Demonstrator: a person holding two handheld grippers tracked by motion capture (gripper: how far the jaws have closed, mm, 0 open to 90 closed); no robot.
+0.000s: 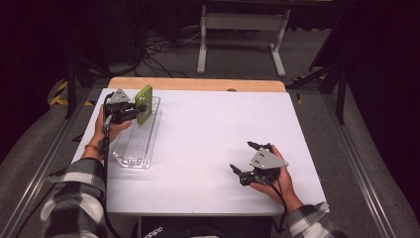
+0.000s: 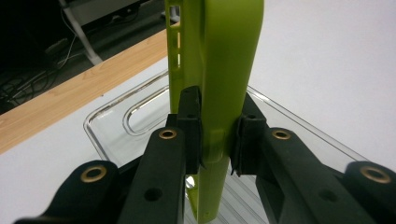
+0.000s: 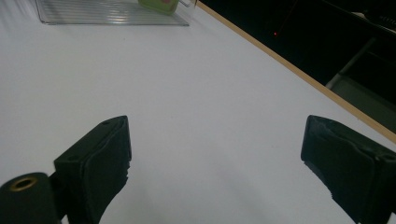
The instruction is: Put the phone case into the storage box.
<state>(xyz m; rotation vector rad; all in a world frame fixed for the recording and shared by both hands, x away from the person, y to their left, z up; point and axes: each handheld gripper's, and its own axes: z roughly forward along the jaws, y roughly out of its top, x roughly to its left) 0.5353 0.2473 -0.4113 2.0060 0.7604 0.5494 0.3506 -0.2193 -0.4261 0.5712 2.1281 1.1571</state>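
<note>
Fingers [image 2: 191, 135] astride green phone case [image 2: 219, 70]

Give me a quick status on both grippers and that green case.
Left gripper shut on green phone case, held on edge over clear tray. Right gripper open, holding nothing, over bare white table. Nothing in the way.

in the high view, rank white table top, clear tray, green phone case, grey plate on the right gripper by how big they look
1. white table top
2. clear tray
3. and 4. green phone case and grey plate look alike in size; unranked.
</note>
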